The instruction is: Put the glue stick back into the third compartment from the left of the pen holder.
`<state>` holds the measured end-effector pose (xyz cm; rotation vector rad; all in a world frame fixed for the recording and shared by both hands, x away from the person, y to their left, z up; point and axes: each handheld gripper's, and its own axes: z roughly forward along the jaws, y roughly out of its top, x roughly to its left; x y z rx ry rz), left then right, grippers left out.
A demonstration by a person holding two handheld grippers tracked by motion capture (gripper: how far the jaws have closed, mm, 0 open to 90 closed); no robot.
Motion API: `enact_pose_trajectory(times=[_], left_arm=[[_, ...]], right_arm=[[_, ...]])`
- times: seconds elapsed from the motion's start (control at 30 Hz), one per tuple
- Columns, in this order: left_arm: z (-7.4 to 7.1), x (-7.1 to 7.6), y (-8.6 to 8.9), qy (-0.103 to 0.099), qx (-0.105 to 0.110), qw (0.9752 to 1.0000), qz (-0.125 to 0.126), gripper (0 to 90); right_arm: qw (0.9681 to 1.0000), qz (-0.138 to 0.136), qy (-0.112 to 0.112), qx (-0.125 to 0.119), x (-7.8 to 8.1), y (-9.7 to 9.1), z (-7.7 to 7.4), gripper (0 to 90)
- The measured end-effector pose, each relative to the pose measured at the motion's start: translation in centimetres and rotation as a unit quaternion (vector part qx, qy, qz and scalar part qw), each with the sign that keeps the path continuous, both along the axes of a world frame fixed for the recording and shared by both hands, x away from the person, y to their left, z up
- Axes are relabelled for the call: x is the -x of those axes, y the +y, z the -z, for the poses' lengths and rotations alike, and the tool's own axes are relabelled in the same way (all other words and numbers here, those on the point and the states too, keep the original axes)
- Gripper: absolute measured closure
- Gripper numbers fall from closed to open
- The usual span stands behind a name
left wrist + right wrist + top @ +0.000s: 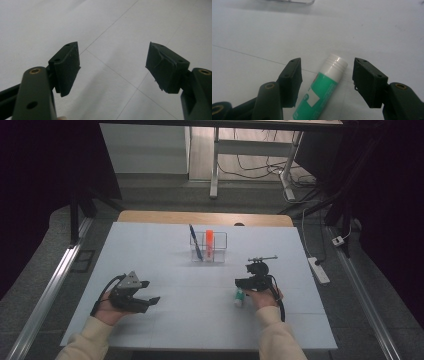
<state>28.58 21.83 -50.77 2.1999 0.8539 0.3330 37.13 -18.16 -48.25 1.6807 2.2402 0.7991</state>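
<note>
Straddling a glue stick: right claw [325,83] spread, unclenched, either side of it.
The glue stick [322,91] lies flat on the worktop [200,320], presumably awaiting transfer to the clear holder [208,247]; left claw [112,68] idles released, apart.

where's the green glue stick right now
The green glue stick lies on the white table, between the open jaws of the right tool. In the high view it is at right, nearer the person than the clear pen holder.
</note>
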Motion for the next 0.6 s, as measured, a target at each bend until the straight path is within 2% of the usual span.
enact_pose_trajectory(times=[0.27,0.47,0.6], left_arm=[[0.2,0.1,-0.4,-0.002,-0.014,0.9999,0.009,27.1],[0.2,0.2,-0.3,-0.004,-0.014,0.9998,0.01,27.1],[0.1,0.2,-0.3,-0.005,-0.014,0.9998,0.011,27.1]], right_arm=[[0.9993,0.02,0.011,0.031,-0.5,1.3,0.6,46.9],[0.9979,0.032,0.02,0.052,-0.8,1.6,0.9,53.5],[0.9971,0.042,0.03,0.056,-1.1,1.7,1.3,54.3]])
